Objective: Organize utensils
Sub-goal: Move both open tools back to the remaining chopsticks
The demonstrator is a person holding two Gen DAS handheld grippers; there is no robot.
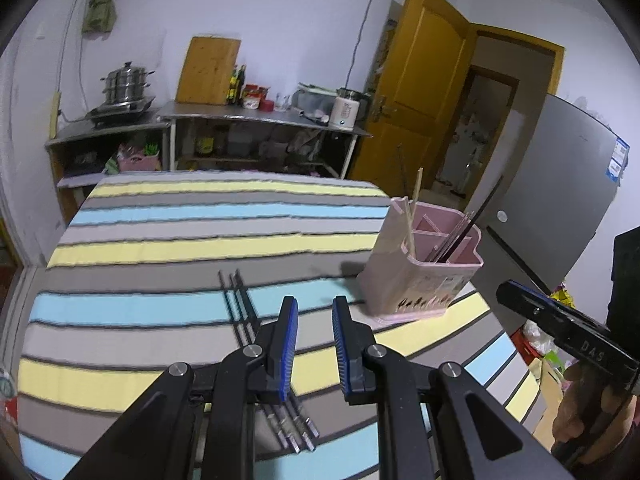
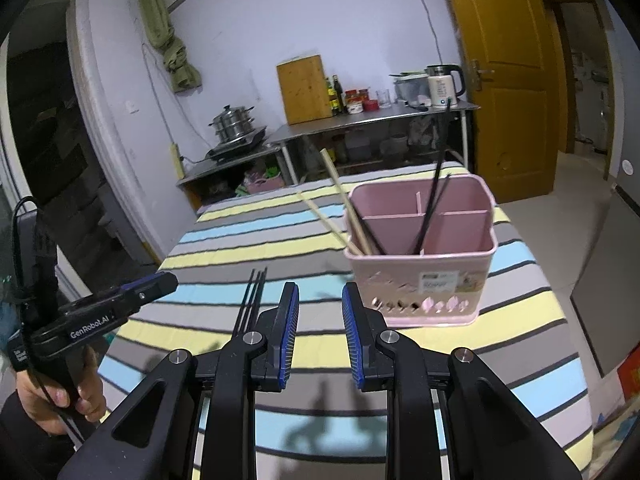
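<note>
While a striped cloth [image 2: 280, 240] in yellow, blue and grey covers the whole surface, a pink utensil holder [image 2: 420, 280] stands upright on it towards the far right side. Its inside is split into compartments: pale wooden chopsticks [image 2: 340, 196] lean out of the left one, and dark chopsticks [image 2: 434, 196] lean in the front right one. Several dark chopsticks with metal ends [image 1: 240, 304] lie side by side on the cloth, left of the holder and apart from it, running partly beneath the left gripper [image 1: 315, 344]. That gripper hangs over the cloth with its blue-padded fingers [image 1: 289, 344] parted by a modest gap and nothing between them. The right gripper [image 2: 320, 336] hovers just in front of the holder, its fingers likewise apart and empty. Each gripper is held by a hand [image 2: 60, 396] on its handle. How many chopsticks lie under the left gripper is hard to count, perhaps three.
</note>
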